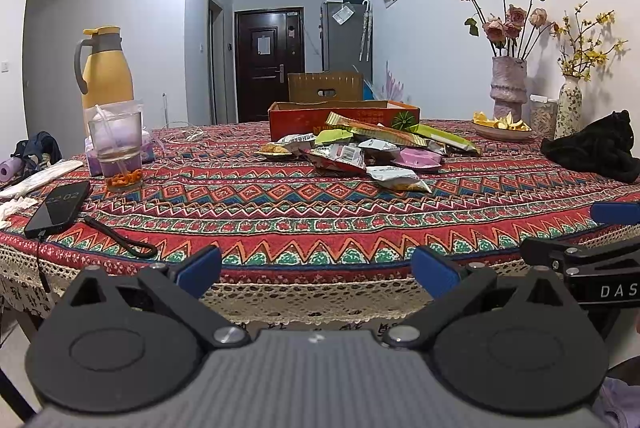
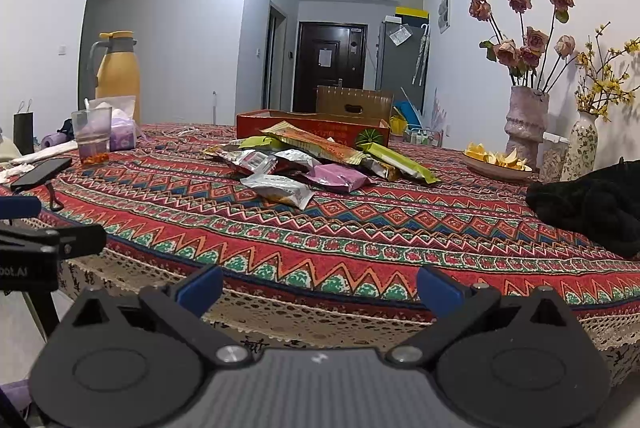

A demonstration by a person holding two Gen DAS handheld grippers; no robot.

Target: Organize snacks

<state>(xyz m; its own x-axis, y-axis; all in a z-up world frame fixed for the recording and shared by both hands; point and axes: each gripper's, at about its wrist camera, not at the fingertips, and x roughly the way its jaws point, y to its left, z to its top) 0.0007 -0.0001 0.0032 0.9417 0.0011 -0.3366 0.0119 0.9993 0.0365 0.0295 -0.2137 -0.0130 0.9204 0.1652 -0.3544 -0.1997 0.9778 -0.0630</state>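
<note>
Indoors, patterned tablecloth (image 1: 320,211), white walls (image 1: 432,7).

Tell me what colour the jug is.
Yellow jug with grey lid and handle; clearest in the left wrist view.

Red zigzag-patterned tablecloth (image 1: 320,211), yellow jug (image 1: 106,67), orange box (image 1: 296,119)

Left gripper (image 1: 316,274): jaws spread wide, nothing between the blue pads (image 1: 200,268), held level and pointing forward. Right gripper (image 2: 320,288): jaws likewise spread wide and empty, blue pads (image 2: 438,290) apart, held level. Both units sit side by side; each appears at the edge of the other's view
</note>
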